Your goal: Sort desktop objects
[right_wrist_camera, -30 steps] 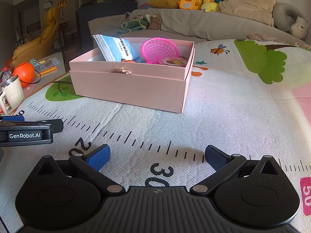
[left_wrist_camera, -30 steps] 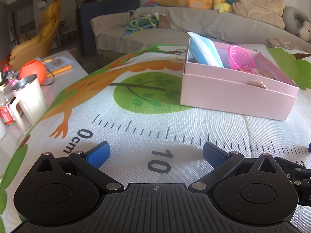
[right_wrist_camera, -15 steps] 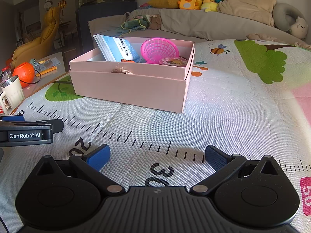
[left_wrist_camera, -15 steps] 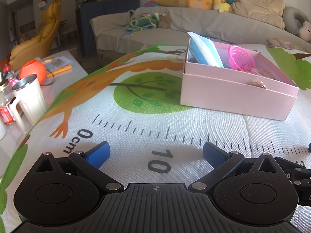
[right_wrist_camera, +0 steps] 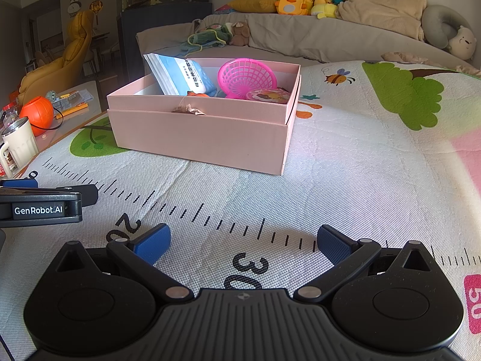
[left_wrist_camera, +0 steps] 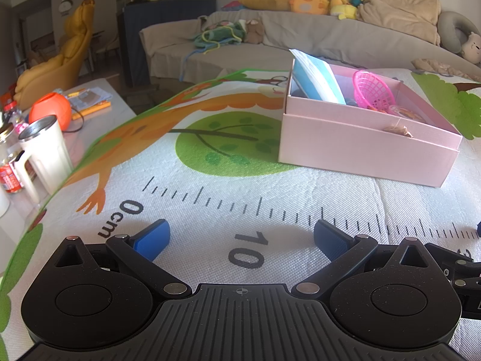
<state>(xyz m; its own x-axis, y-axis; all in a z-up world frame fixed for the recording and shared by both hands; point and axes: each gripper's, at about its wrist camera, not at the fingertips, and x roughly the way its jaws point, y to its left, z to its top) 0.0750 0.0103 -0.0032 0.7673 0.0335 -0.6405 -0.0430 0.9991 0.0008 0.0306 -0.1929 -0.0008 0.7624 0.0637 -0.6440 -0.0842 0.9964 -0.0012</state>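
Observation:
A pink cardboard box (left_wrist_camera: 360, 147) (right_wrist_camera: 204, 138) stands on the printed play mat. It holds a blue-white packet (right_wrist_camera: 180, 75), a pink plastic basket (right_wrist_camera: 246, 75), a round patterned disc (right_wrist_camera: 267, 94) and a small orange item (right_wrist_camera: 197, 94). A brown scrap (right_wrist_camera: 188, 109) hangs on its front rim. My left gripper (left_wrist_camera: 240, 239) is open and empty, low over the mat near the "10" mark. My right gripper (right_wrist_camera: 243, 242) is open and empty near the "30" mark. The box lies well ahead of both.
The left gripper's body (right_wrist_camera: 42, 206) shows at the left edge of the right wrist view. A side table on the left holds a white tumbler (left_wrist_camera: 45, 150), an orange ball (left_wrist_camera: 51, 109) and bottles. A grey sofa (right_wrist_camera: 315, 33) with plush toys runs behind the mat.

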